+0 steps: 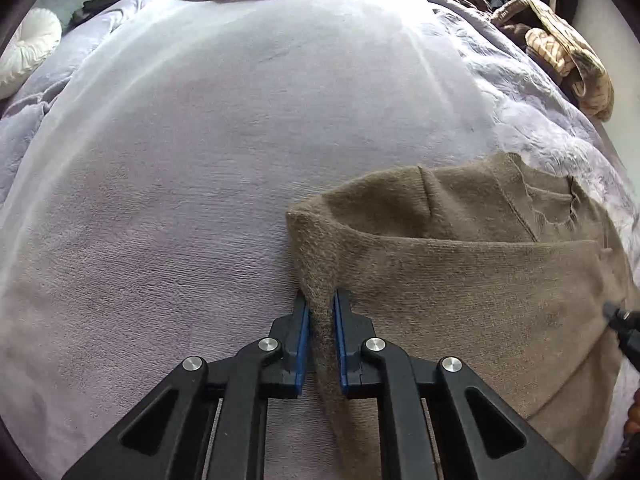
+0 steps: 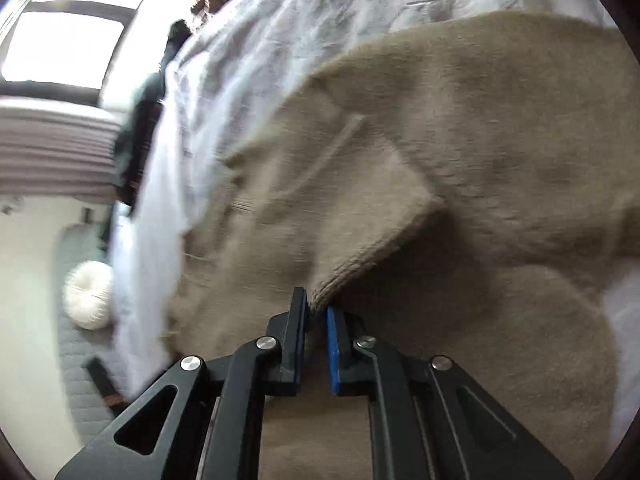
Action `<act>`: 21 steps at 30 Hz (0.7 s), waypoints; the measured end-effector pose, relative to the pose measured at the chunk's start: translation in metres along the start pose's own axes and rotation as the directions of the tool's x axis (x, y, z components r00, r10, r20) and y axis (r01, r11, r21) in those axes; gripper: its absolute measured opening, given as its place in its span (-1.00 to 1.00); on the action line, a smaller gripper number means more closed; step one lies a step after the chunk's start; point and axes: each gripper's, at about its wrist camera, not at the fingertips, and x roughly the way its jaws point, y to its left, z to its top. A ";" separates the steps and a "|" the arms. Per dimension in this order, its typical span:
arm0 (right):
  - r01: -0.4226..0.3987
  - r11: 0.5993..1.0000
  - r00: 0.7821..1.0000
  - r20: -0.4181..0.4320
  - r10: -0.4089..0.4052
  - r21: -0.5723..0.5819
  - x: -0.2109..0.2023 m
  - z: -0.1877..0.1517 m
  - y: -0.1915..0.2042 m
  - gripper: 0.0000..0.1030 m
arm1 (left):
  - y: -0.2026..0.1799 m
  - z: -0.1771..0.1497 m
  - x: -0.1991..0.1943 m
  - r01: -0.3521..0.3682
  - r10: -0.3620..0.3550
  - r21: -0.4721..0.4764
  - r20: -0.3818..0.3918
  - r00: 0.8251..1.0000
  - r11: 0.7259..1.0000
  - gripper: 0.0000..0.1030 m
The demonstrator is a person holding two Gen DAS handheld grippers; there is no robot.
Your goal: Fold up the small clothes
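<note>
Fold quality depends on level carrying: left gripper point(image 1: 321, 312) pinches the brown sweater's point(image 1: 460, 272) edge, right gripper point(image 2: 317, 310) pinches its ribbed hem above the bedspread point(image 1: 180, 168).

1 brown knit sweater point(image 1: 460, 280) | 2 grippers: left point(image 1: 321, 300), right point(image 2: 316, 300) | 1 white round cushion point(image 1: 28, 52) | 1 lilac bedspread point(image 1: 180, 180) | 1 striped garment point(image 1: 568, 52)

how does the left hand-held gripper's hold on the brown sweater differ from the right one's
The left hand-held gripper pinches a thick folded ridge of the brown sweater; the right hand-held gripper nips only a ribbed hem corner. The left one's cloth runs deep between its fingers; the right one's sits just at the tips. Both are shut on the same sweater over the lilac blanket.
</note>
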 end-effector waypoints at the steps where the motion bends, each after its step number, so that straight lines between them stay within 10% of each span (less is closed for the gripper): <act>1: 0.053 0.998 0.999 -0.010 -0.053 0.022 -0.001 -0.004 -0.007 -0.80 | 0.002 0.000 -0.004 -0.006 0.006 -0.010 0.004 1.000 1.000 -0.73; 5: 0.014 0.993 1.000 -0.026 -0.011 0.113 -0.013 -0.012 -0.033 -0.79 | -0.003 -0.008 -0.032 -0.100 0.098 0.036 0.047 0.994 0.994 -0.73; 9: -0.027 0.992 0.998 -0.050 0.033 0.120 -0.026 -0.015 -0.047 -0.77 | -0.011 -0.020 -0.055 -0.050 0.048 0.038 0.051 0.998 0.998 -0.73; 13: -0.050 0.988 0.998 -0.017 0.053 0.147 -0.046 -0.011 -0.064 -0.18 | -0.037 -0.035 -0.063 -0.003 0.002 0.039 0.020 1.000 0.999 -0.73; 21: -0.058 0.985 0.998 0.017 0.056 0.162 -0.086 -0.017 -0.091 -0.17 | -0.103 -0.053 -0.061 0.038 -0.036 0.091 -0.027 0.999 0.995 -0.73</act>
